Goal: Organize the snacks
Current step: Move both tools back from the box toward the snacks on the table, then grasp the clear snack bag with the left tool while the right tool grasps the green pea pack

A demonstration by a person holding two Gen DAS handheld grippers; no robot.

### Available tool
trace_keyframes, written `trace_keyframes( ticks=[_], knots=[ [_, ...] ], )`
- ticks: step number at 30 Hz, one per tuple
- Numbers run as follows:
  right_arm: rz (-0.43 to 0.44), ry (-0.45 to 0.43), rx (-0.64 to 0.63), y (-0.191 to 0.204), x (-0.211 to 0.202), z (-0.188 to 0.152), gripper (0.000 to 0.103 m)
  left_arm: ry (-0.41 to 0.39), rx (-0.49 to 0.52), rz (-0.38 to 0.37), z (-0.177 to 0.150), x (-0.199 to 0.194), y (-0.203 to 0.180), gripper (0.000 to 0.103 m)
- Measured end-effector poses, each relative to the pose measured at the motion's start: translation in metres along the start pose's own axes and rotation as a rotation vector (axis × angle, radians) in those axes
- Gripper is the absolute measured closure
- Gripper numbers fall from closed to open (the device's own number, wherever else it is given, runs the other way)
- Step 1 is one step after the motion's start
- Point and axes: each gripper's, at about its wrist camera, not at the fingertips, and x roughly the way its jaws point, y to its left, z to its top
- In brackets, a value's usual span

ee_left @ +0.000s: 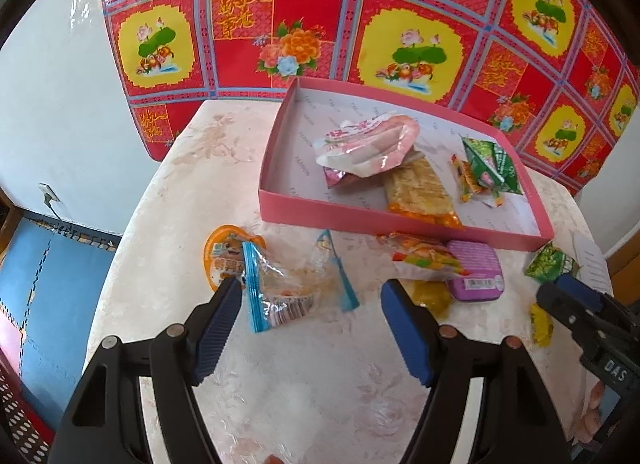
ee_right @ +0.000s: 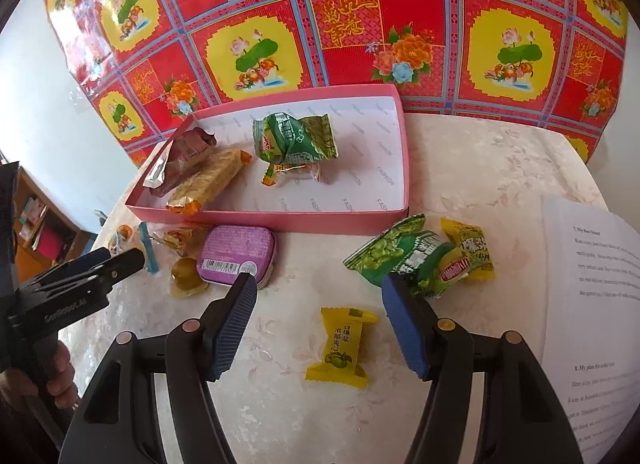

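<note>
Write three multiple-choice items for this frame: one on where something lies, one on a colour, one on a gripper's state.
1. Where does the purple tin lie?
A. inside the pink box
B. on the table in front of the pink box
C. on the printed sheet

2. What colour is the candy between the right gripper's fingers?
A. yellow
B. blue
C. white

3. How does the left gripper stand?
A. shut on a packet
B. open, holding nothing
C. out of view

Key: 1 B, the tin sits outside the pink box near its front wall; 2 A, the yellow candy lies below the right gripper; 3 B, its fingers are spread apart over the clear blue-edged packet.
</note>
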Motion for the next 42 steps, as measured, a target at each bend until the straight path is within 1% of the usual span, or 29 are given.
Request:
trace_keyframes(
  ticks=[5, 10, 14, 17, 21, 26, 28, 29, 30, 31, 34, 36, 38, 40, 42],
  knots=[
    [-0.022, -0.014, -0.035, -0.002, -0.008, -0.002, 0.036, 0.011, -0.008, 0.0, 0.0, 0.01, 0.004, 0.027],
    [-0.124, -0.026, -0.065, -0.012, -0.007, 0.002, 0.036, 0.012, -0.001, 0.007, 0.004, 0.018, 0.003, 0.027],
    [-0.152, -0.016, -0.074, -0.021, 0.0, 0.007, 0.036, 0.021, -0.003, 0.008, 0.005, 0.024, 0.003, 0.027],
    [-0.163, 0.001, -0.093, -0.023, 0.009, 0.009, 0.036, 0.013, 0.002, 0.021, 0.007, 0.025, 0.001, 0.027],
    [-0.198, 0.003, -0.107, -0.024, 0.018, 0.011, 0.036, 0.003, 0.015, 0.048, 0.01, 0.028, 0.0, 0.027],
    [-0.202, 0.004, -0.088, -0.03, 0.025, 0.013, 0.036, -0.003, 0.016, 0.059, 0.012, 0.028, 0.0, 0.028],
    [-0.202, 0.003, -0.08, -0.03, 0.026, 0.014, 0.037, -0.008, 0.015, 0.067, 0.011, 0.028, 0.0, 0.032],
    [-0.207, 0.0, -0.079, -0.03, 0.026, 0.014, 0.04, -0.012, 0.014, 0.075, 0.011, 0.027, 0.0, 0.033],
    [-0.214, -0.003, -0.079, -0.029, 0.026, 0.014, 0.045, -0.018, 0.013, 0.081, 0.011, 0.027, 0.0, 0.039],
    [-0.211, -0.003, -0.08, -0.029, 0.026, 0.015, 0.045, -0.022, 0.012, 0.085, 0.011, 0.026, 0.001, 0.046],
    [-0.21, 0.002, -0.089, -0.028, 0.025, 0.015, 0.049, -0.026, -0.001, 0.069, 0.011, 0.024, 0.004, 0.055],
    [-0.207, 0.006, -0.088, -0.028, 0.024, 0.015, 0.051, -0.024, -0.006, 0.07, 0.011, 0.024, 0.005, 0.057],
    [-0.202, 0.007, -0.08, -0.028, 0.023, 0.016, 0.055, -0.022, -0.009, 0.071, 0.011, 0.023, 0.006, 0.06],
    [-0.183, 0.009, -0.067, -0.028, 0.021, 0.015, 0.055, -0.018, -0.01, 0.053, 0.01, 0.022, 0.006, 0.063],
    [-0.177, 0.0, -0.067, -0.026, 0.017, 0.014, 0.056, -0.024, -0.007, 0.04, 0.009, 0.018, 0.005, 0.064]
  ],
)
